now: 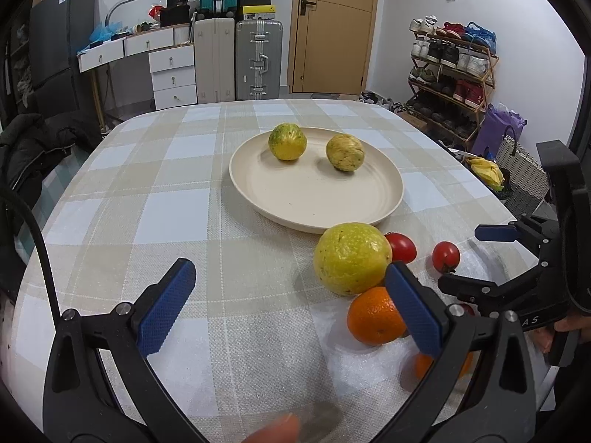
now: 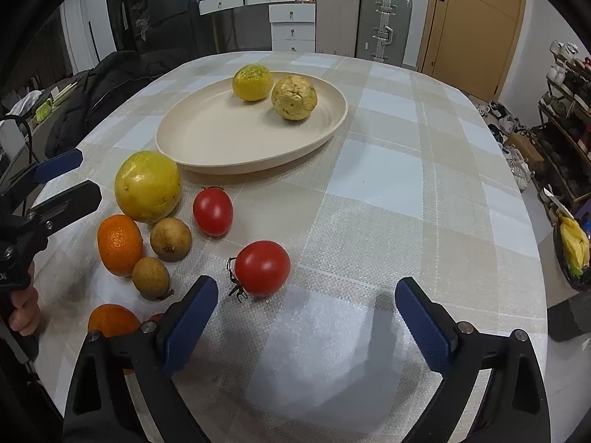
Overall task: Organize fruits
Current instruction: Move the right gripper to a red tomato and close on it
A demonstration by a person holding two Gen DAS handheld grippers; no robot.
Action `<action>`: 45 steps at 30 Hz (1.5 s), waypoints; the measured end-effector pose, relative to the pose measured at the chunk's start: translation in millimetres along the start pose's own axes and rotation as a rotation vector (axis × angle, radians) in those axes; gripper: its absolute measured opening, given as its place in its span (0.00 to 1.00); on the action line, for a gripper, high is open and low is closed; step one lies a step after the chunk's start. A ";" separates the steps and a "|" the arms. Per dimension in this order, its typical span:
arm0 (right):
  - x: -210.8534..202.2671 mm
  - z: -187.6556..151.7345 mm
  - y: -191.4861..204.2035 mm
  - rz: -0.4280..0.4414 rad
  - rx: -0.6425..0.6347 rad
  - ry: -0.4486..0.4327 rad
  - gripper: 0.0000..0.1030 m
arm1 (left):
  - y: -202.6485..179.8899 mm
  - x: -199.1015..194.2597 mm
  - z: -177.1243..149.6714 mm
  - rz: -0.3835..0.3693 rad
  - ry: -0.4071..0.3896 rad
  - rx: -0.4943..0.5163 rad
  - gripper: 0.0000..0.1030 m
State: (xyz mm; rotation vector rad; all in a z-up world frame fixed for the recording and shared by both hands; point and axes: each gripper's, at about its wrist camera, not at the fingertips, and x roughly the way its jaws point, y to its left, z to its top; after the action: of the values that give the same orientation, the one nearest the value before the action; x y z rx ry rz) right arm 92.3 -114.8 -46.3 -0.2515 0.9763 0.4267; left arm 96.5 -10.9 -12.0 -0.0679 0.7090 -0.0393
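Checked tablecloth (image 2: 373,184), suitcases (image 1: 238,59) beyond

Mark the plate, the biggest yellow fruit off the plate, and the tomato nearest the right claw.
plate (image 2: 207,136), right wrist view, bare centre.
big yellow fruit (image 2: 147,185), right wrist view, middle of skin.
stemmed tomato (image 2: 263,267), right wrist view, middle of skin.

Light: bright, even room light from above, as I see it.
Shadows: soft, short beside the plate (image 1: 314,217) fruit.
Glare: pale sheen on the worktop (image 2: 325,336).
Edges: strong fisheye bend, black corners.
Blur: fingertip (image 1: 277,430) at left view's bottom.
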 end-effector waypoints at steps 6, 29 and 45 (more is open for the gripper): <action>0.2 -2.0 2.1 0.025 -0.008 0.010 0.74 | -3.4 2.8 -1.7 -0.001 0.007 0.009 0.99; -5.3 -0.9 10.4 0.140 -0.013 -0.025 0.35 | -7.0 9.0 -5.1 0.000 0.021 0.015 0.99; -17.7 2.0 8.3 0.143 0.001 -0.112 0.29 | -8.6 11.0 -7.2 -0.014 0.033 0.011 0.99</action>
State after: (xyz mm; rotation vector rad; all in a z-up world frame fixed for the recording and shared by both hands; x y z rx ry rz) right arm 81.4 -110.8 -30.4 -0.1553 0.8879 0.5655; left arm 100.1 -20.4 -23.9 -0.0618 0.7408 -0.0577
